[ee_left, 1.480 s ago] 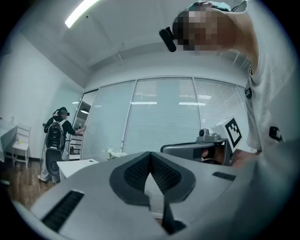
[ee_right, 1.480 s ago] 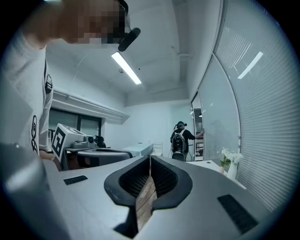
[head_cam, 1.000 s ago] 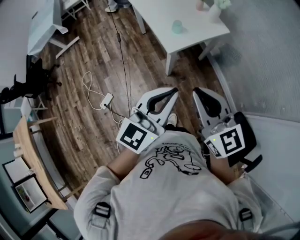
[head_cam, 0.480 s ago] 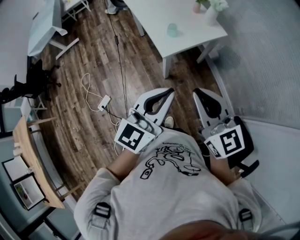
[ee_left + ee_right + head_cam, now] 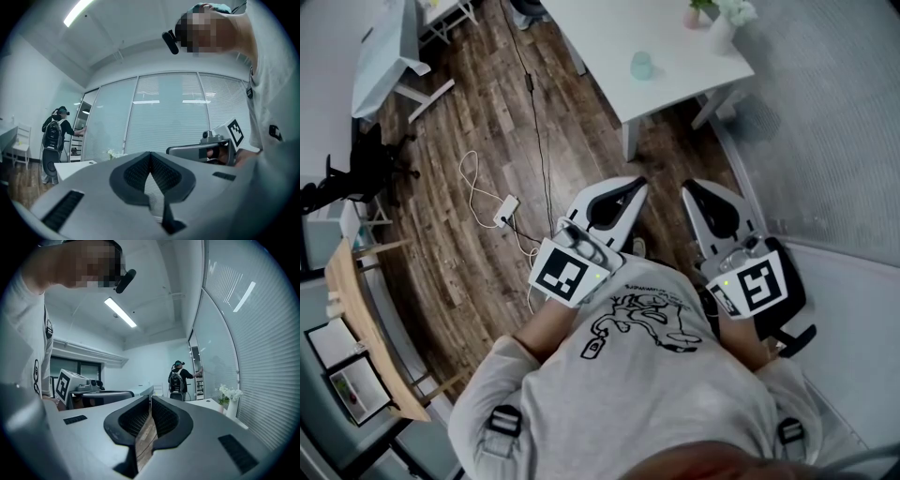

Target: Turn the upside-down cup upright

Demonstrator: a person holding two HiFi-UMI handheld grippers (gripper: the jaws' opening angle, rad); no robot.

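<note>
A small pale green cup (image 5: 642, 66) stands on the white table (image 5: 609, 37) at the top of the head view; it is too small to tell which way up it is. Both grippers are held side by side in front of the person's chest, well short of the table and over the wooden floor. My left gripper (image 5: 637, 182) (image 5: 150, 154) is shut with nothing in it. My right gripper (image 5: 688, 187) (image 5: 150, 397) is likewise shut and empty. Each gripper view shows the other gripper beside it: the right gripper (image 5: 201, 151) and the left gripper (image 5: 101, 397).
A white vase of flowers (image 5: 722, 23) (image 5: 230, 401) stands at the table's far corner. A cable and adapter (image 5: 506, 208) lie on the floor to the left. Grey carpet (image 5: 825, 112) runs along the right. A person with a backpack (image 5: 177, 380) stands further off.
In the head view the table and cup have slid a little down and to the left. Both grippers stay shut, side by side, and have shifted slightly left.
</note>
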